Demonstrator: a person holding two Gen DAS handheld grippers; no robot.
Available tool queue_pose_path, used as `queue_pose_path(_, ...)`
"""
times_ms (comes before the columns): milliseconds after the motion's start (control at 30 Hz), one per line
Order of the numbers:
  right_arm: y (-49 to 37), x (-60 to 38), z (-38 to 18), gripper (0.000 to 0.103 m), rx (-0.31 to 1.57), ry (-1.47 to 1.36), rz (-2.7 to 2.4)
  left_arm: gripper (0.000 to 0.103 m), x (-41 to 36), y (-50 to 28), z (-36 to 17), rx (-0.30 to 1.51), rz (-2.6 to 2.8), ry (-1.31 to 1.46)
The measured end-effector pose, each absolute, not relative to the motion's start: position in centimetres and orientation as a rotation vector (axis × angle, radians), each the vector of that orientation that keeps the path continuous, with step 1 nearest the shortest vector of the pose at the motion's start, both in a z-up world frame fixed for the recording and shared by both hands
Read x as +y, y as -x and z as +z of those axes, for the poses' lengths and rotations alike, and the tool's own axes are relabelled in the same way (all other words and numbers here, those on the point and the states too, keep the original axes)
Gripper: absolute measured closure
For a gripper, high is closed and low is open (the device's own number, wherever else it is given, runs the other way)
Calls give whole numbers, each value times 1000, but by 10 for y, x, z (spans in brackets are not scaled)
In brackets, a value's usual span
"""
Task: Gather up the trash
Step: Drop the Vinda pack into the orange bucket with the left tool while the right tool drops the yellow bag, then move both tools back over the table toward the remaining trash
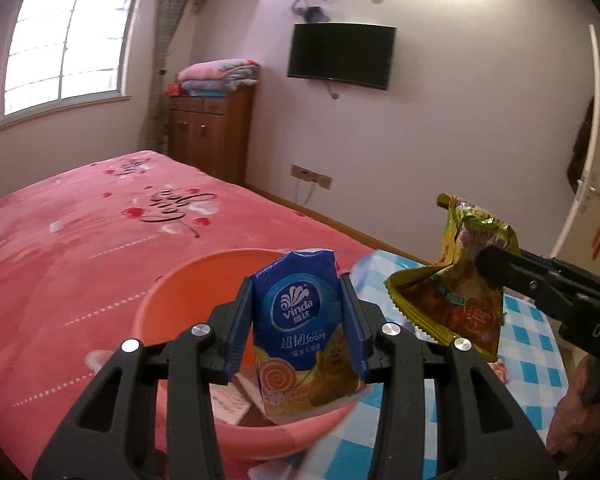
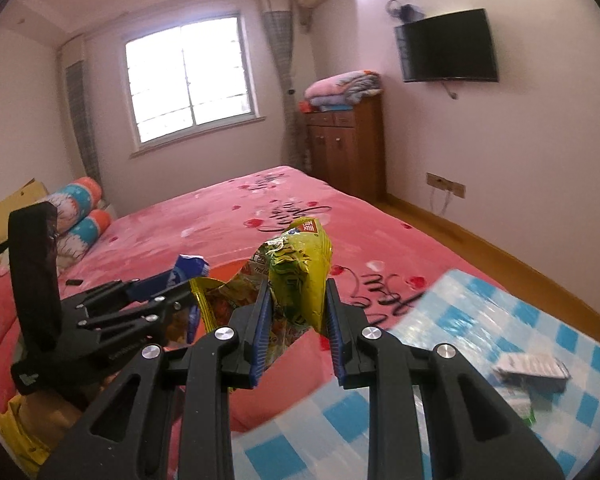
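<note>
My left gripper (image 1: 298, 300) is shut on a blue Vinda tissue packet (image 1: 300, 320) and holds it upright over an orange plastic basin (image 1: 160, 304) with paper scraps inside. My right gripper (image 2: 298, 300) is shut on a crumpled yellow snack wrapper (image 2: 304, 276) and holds it in the air to the right of the basin. In the left wrist view the wrapper (image 1: 460, 292) and right gripper (image 1: 496, 260) show at the right. In the right wrist view the left gripper (image 2: 168, 280) and blue packet (image 2: 190, 266) show at the left.
A pink bed (image 1: 80, 240) lies behind the basin. A blue-checked cloth (image 2: 480, 360) covers the near surface, with a small grey-white packet (image 2: 532, 370) and a green-edged item on it. A wooden cabinet (image 2: 344, 148), a wall TV (image 2: 448, 46) and pillows (image 2: 80, 208) are farther off.
</note>
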State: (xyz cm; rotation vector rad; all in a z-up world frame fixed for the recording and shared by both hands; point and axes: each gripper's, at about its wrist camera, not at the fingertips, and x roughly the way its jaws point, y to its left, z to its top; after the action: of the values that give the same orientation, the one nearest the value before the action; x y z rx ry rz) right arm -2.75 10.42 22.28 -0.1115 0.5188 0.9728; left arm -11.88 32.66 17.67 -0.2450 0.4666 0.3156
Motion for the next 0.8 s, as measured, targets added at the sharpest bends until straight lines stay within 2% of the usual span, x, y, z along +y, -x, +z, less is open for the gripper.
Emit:
queue_pose_path(233,26,152,217,76,539,160,1011,59,351,123,162,489,368,284)
queue_pose_path(300,23,162,211,74,552,170,1018,57,356,121,156,504,383,293)
queue_pose_path(333,23,162,206,72,557,178,1013,52,360,120,151,519,397,299)
queue_pose_path(367,21,167,204,67,562,183,1003,47,363,118,148,535,409,304)
queue_pose_path(433,16,168,197,45,580,160,998,38,367,117,142,547,415,313)
queue_pose_path(533,8,152,193,29,598,78,978,28,369,117,141,547,427,295)
queue_pose_path(633,7,131,193,17,573,45,923,22,366,119,141,521,438,274)
queue_pose_path(800,4,95,188,10,555,-9,832,18,354,123,145,468,442,225)
